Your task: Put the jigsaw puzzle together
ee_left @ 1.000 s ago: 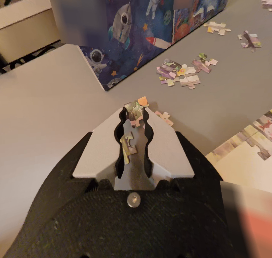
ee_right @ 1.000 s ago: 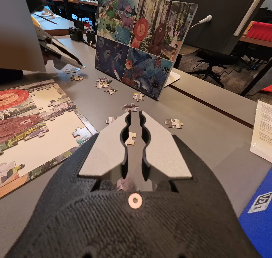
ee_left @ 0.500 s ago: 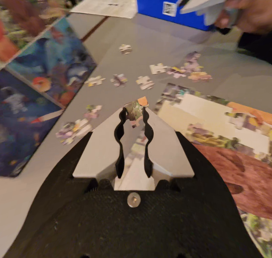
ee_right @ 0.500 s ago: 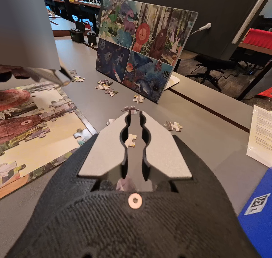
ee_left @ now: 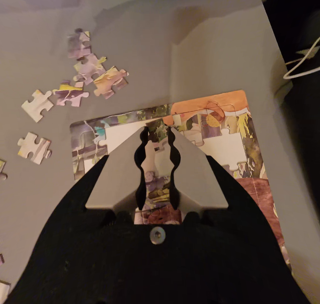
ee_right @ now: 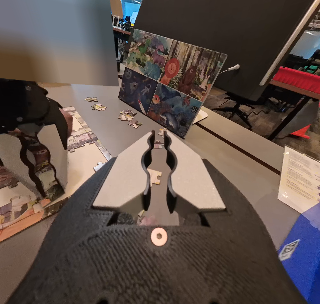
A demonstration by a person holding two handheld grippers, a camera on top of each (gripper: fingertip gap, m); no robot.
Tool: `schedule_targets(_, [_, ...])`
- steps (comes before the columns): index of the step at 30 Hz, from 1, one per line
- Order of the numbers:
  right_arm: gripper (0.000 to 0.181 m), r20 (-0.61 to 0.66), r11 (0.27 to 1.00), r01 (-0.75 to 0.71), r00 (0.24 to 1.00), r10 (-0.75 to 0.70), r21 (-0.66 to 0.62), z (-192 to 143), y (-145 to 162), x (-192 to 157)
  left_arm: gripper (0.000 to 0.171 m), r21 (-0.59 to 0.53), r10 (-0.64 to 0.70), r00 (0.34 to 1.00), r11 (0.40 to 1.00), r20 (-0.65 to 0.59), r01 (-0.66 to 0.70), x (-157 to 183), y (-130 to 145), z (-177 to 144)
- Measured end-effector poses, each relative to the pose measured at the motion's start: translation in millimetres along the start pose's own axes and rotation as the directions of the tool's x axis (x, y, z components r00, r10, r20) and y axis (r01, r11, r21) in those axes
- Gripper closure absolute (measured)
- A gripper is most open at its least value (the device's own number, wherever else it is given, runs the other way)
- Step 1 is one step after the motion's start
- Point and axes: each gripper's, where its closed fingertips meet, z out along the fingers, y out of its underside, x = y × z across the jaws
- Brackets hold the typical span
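While the left gripper (ee_left: pixel 158 131) points down over the jigsaw puzzle (ee_left: pixel 249 157), its fingers (ee_left: pixel 143 157) are clenched on a green leafy puzzle piece (ee_left: pixel 156 134) held at their tips, just above the board's far border beside the orange corner. Only the left wrist view shows that grasped piece and the bare cream gaps in the puzzle around it, along with a scatter of loose pieces (ee_left: pixel 97 77) on the grey surface (ee_left: pixel 138 53) to the left. From the right wrist view, the left gripper (ee_right: pixel 43 194) appears side-on with its tips at the puzzle (ee_right: pixel 83 134) near edge. That view alone shows the right gripper (ee_right: pixel 158 132) held above the surface with its fingers (ee_right: pixel 150 146) slightly apart and gripping nothing, a pale loose piece (ee_right: pixel 155 177) lying below them, and the upright picture board (ee_right: pixel 171 87) beyond.
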Motion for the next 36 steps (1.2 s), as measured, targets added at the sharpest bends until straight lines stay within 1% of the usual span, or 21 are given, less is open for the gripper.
schedule_targets(6, [0.173, -0.018, 0.999, 0.006, 1.0, -0.005, 0.036, -7.8, -9.7, 3.3, 0.148, -0.045, 0.05, 0.996, 0.998, -0.068, -0.053, 5.4, -1.9, 4.0])
schedule_targets(11, [0.174, -0.017, 0.999, 0.016, 1.0, -0.015, 0.046, -9.6, -13.2, 1.3, 0.148, -0.027, 0.059, 0.995, 0.998, -0.084, -0.061, 6.6, -7.8, 3.3])
schedule_targets(15, [0.174, -0.015, 0.999, 0.023, 1.0, -0.022, 0.045, -9.4, -13.6, -0.3, 0.148, -0.001, 0.036, 0.992, 0.999, -0.119, -0.037, 9.9, -11.9, 0.9])
schedule_targets(21, [0.173, -0.015, 0.999, 0.026, 1.0, -0.025, 0.042, -9.1, -13.0, -0.4, 0.14, -0.015, 0.014, 0.995, 1.0, -0.099, -0.016, 6.6, -6.4, -2.9])
schedule_targets(24, [0.173, -0.012, 0.999, 0.021, 1.0, -0.02, 0.038, -8.2, -11.9, -0.6, 0.134, 0.01, -0.037, 0.995, 0.999, -0.092, 0.038, 8.9, -4.0, -9.7])
schedule_targets(27, [0.173, -0.008, 0.999, 0.02, 1.0, -0.02, 0.031, -7.0, -10.3, -1.3, 0.127, 0.011, -0.104, 0.99, 0.994, -0.091, 0.105, 16.3, 3.5, -11.1])
schedule_targets(31, [0.172, -0.006, 0.999, 0.023, 1.0, -0.023, 0.024, -5.4, -8.7, -2.5, 0.127, 0.007, -0.157, 0.988, 0.988, -0.004, 0.157, 15.0, 11.2, -7.0])
schedule_targets(36, [0.173, -0.003, 1.0, 0.018, 1.0, -0.018, 0.014, -3.3, -5.5, -2.8, 0.127, 0.047, -0.215, 0.976, 0.976, 0.033, 0.213, 9.8, 7.1, -7.1])
